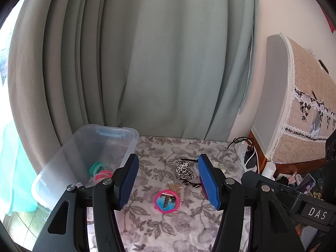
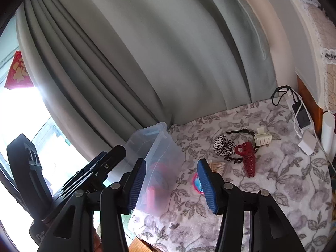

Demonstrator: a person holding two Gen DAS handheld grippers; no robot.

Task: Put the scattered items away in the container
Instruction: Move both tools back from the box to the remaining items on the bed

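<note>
Both hand-held grippers, left [image 1: 168, 181] and right [image 2: 171, 183], hang half-open and empty; the pink ring pack [image 1: 167, 201] lies flat, so pads may skid off near the container [image 1: 69, 153].

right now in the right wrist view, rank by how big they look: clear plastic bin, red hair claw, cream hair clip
1. clear plastic bin, by far the largest, though also nearest the camera
2. red hair claw
3. cream hair clip, smallest, but farther back

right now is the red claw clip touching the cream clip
Apart. The right wrist view shows floral cloth between the red claw clip and the cream clip.
</note>
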